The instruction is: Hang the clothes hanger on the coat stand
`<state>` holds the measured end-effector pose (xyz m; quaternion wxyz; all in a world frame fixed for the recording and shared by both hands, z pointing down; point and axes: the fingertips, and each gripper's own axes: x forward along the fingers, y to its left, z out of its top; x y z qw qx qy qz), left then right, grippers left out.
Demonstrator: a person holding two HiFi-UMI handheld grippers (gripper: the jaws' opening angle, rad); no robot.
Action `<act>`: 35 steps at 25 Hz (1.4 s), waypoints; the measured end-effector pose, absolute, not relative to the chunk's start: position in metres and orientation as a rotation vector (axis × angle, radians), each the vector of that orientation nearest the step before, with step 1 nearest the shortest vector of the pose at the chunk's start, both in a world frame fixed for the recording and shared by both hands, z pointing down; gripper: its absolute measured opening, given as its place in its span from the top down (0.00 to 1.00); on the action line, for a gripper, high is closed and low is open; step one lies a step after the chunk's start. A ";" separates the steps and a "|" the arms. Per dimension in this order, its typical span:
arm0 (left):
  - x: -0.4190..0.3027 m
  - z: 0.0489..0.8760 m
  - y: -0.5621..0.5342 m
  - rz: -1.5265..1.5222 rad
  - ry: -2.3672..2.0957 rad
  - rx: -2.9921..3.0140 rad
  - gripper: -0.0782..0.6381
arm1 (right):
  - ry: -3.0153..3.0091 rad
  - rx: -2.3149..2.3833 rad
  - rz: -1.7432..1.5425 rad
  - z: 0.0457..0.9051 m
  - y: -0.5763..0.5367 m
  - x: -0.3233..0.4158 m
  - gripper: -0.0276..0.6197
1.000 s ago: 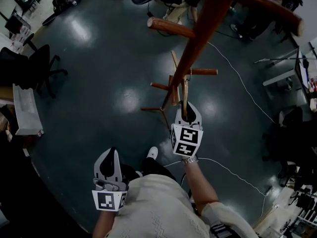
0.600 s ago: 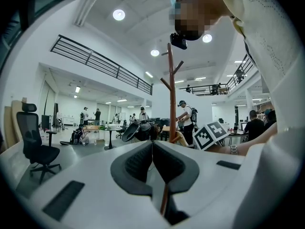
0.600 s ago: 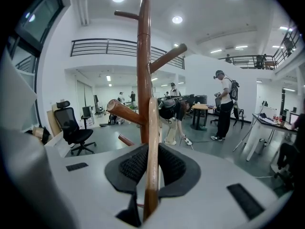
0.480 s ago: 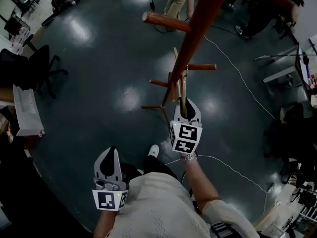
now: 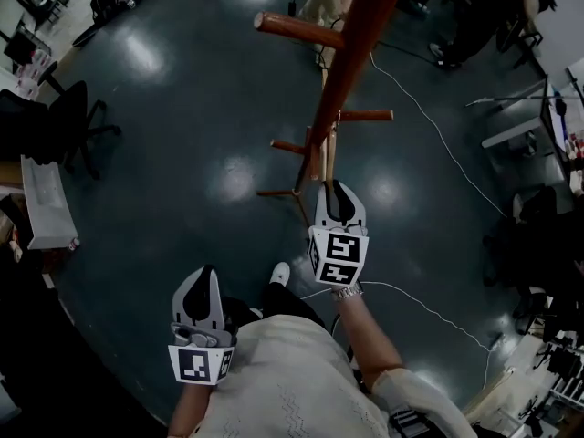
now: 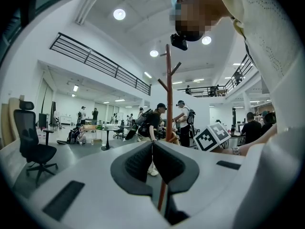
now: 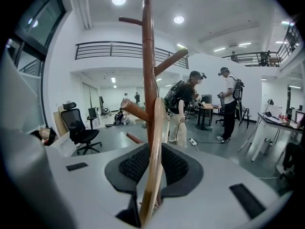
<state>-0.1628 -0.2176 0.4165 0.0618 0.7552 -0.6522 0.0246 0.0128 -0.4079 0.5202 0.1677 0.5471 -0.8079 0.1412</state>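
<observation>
The brown wooden coat stand (image 5: 360, 44) rises through the upper middle of the head view, with pegs (image 5: 297, 31) sticking out at several heights. My right gripper (image 5: 336, 190) is shut on a light wooden clothes hanger (image 5: 330, 158), held edge-on just in front of the pole. In the right gripper view the hanger (image 7: 155, 147) runs up between the jaws, close against the pole (image 7: 148, 70) and next to a peg (image 7: 135, 111). My left gripper (image 5: 199, 292) hangs low by my body, shut and empty, with the stand (image 6: 168, 94) ahead of it.
The stand's feet (image 5: 285, 194) spread on the dark glossy floor. A white cable (image 5: 438, 140) runs across the floor to the right. A black office chair (image 5: 78, 121) and a white shelf (image 5: 46, 203) are at the left. People (image 7: 183, 109) stand beyond the stand.
My right gripper has carried the hanger a little up and forward, closer to the pole. The stand has shifted in view as my head moved. The left gripper has stayed put.
</observation>
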 end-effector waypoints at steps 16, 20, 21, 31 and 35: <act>-0.133 0.402 -0.220 0.005 -1.865 2.439 0.87 | -2.319 1.587 0.356 0.494 -0.352 0.029 0.85; -0.119 0.397 -0.219 -0.024 -1.795 2.500 0.87 | -2.362 1.638 0.324 0.466 -0.331 0.042 0.85; -0.116 0.397 -0.218 -0.026 -1.777 2.509 0.87 | -2.373 1.647 0.324 0.459 -0.324 0.044 0.85; -0.105 0.381 -0.195 -0.069 -1.660 2.623 0.87 | -2.533 1.681 0.293 0.389 -0.255 0.041 0.92; -0.109 0.373 -0.192 -0.125 -1.651 2.662 0.87 | -2.566 1.718 0.279 0.375 -0.242 0.037 0.93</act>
